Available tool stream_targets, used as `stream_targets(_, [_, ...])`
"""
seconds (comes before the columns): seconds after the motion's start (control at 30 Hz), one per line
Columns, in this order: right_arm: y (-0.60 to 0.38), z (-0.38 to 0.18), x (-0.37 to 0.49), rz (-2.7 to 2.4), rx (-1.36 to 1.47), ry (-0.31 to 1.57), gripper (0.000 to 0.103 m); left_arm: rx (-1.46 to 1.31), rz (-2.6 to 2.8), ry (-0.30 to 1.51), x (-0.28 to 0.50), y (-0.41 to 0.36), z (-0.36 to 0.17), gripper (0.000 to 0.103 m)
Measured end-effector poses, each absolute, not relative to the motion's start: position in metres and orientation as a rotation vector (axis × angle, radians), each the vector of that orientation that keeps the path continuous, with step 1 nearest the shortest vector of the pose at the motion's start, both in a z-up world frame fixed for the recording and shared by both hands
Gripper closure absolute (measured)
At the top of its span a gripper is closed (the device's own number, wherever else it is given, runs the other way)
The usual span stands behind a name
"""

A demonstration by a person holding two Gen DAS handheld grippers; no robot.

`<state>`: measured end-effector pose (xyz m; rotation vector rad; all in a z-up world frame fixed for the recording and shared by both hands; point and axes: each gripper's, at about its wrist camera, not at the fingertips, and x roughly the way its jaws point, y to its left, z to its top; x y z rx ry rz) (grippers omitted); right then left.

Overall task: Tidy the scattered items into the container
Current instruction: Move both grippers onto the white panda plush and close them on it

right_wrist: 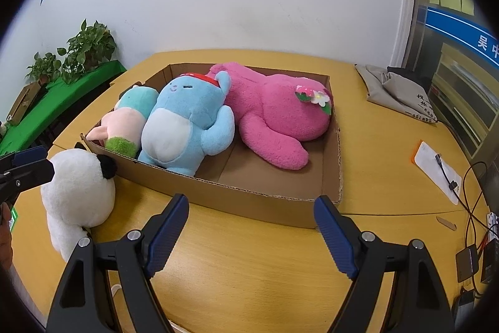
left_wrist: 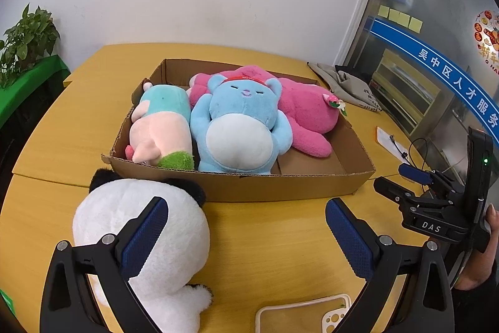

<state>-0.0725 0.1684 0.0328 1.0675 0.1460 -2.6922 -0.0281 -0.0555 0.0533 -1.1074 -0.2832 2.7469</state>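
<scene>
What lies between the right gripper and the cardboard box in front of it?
Only bare yellow table lies between the right gripper and the cardboard box, as the right wrist view shows. The panda plush sits off to the left.

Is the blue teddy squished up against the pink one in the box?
Touching. The right wrist view shows the blue teddy's raised arm pressed into the pink one's side, no gap.

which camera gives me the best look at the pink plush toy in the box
The right wrist view: the pink plush toy lies in the cardboard box nearly whole, strawberry and flower ornament included. In the left wrist view the blue plush covers part of it, leaving mainly its right side.
</scene>
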Motion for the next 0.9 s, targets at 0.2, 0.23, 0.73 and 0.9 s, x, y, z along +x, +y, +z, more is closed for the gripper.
stream_targets(0.2, [0.170, 0.029, -0.074, -2.691, 1.081, 0.148, 0.021, -1.114, 2.744, -0.282, -0.030, -0.055, 0.050, 0.001])
stream_targets(0.23, [0.170, 0.028, -0.074, -2.691, 1.084, 0.148, 0.021, -1.116, 2.743, -0.282, -0.030, -0.055, 0.049, 0.001])
stream_targets(0.73, [0.142, 0.018, -0.066, -2.542, 1.066, 0.120, 0.020, -1.148, 2.781, -0.337, -0.026, -0.099, 0.047, 0.001])
stream_targets(0.9, [0.088, 0.001, -0.055, -2.304, 1.082, 0.060, 0.017, -1.211, 2.792, -0.365, -0.032, -0.137, 0.036, 0.001])
